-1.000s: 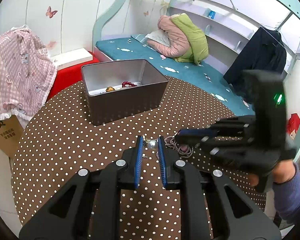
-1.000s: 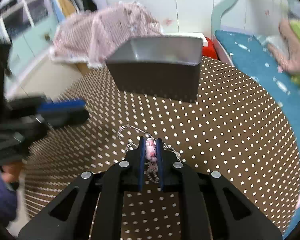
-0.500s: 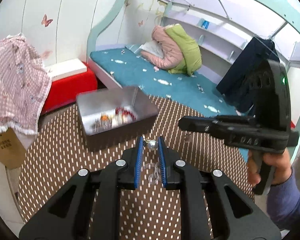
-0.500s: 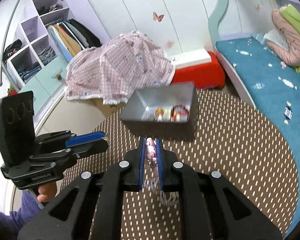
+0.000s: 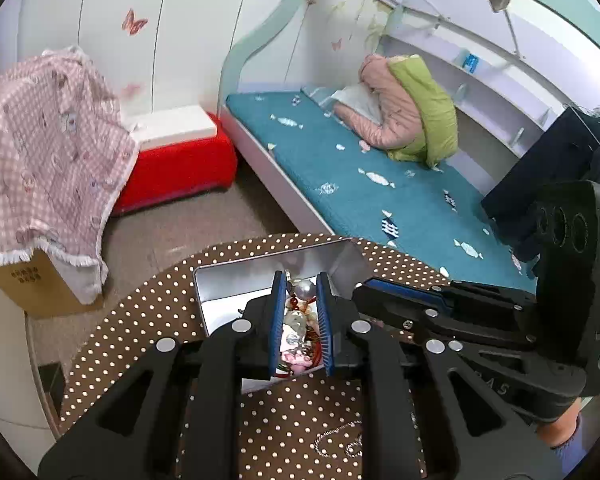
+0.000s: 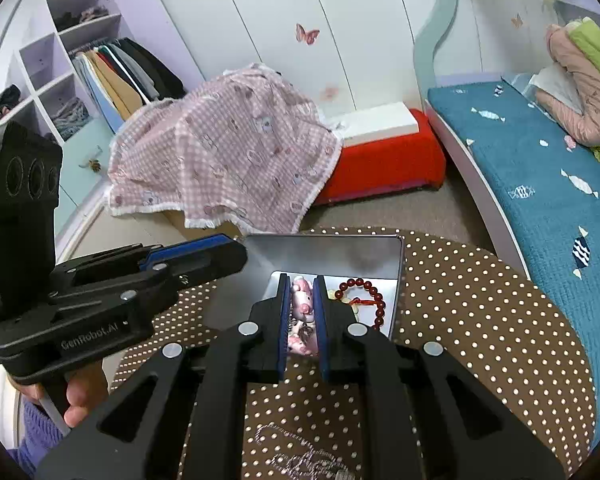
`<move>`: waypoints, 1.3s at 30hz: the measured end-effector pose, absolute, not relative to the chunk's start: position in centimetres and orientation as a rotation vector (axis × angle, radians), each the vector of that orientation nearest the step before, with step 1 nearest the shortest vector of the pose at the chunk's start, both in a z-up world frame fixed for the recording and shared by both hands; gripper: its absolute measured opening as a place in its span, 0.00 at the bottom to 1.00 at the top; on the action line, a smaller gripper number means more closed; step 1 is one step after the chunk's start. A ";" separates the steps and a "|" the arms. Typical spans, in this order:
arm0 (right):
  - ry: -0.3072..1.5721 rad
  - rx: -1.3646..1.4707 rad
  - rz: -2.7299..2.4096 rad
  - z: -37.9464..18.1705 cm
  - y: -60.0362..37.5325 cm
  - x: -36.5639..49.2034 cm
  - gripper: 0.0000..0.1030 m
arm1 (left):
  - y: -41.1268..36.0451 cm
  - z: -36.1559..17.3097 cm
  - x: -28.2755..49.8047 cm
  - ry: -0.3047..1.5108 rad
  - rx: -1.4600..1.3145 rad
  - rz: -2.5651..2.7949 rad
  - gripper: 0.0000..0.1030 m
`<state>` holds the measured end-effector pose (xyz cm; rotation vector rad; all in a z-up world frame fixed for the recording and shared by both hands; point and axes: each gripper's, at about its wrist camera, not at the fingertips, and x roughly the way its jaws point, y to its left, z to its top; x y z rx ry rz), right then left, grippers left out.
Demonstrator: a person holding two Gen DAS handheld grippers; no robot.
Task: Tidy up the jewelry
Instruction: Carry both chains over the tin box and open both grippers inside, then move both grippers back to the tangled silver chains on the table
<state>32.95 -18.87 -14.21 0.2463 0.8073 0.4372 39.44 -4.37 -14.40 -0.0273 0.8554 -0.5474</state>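
My left gripper [image 5: 301, 285] is shut on a silver pearl bead [image 5: 305, 289] and holds it over the open metal box [image 5: 236, 280]. My right gripper [image 6: 302, 286] is shut on a pink pig charm [image 6: 302, 300], also above the metal box [image 6: 332, 250]. A red bead bracelet [image 6: 362, 298] and other pieces lie inside the box. A silver chain [image 5: 340, 442] lies on the dotted tablecloth below the grippers; it also shows in the right wrist view [image 6: 300, 450]. Whether it links to the held pieces is hidden.
The round table has a brown polka-dot cloth [image 6: 480, 340]. Beyond it are a teal bed [image 5: 360, 184], a red and white storage box [image 5: 180, 160], a pink checked cloth over a carton [image 6: 224, 160] and wardrobe shelves [image 6: 80, 76].
Both grippers rose from the table and moved forward over the box, each keeping its piece. The box now lies directly below the fingertips.
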 end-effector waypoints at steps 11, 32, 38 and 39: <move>0.860 0.243 0.430 -16.6 -18.8 34.3 0.12 | -4.7 -18.1 41.2 0.913 0.005 -0.494 0.31; 0.788 0.094 0.356 -14.0 -21.2 26.3 0.55 | -2.4 -15.4 33.4 0.791 0.053 -0.464 0.68; 0.861 -0.012 0.301 -17.4 -21.8 22.2 0.56 | -4.0 -18.7 29.3 0.825 0.139 -0.512 0.68; 0.869 -0.012 0.293 -17.9 -22.0 21.8 0.56 | -4.5 -19.3 28.8 0.832 0.159 -0.530 0.68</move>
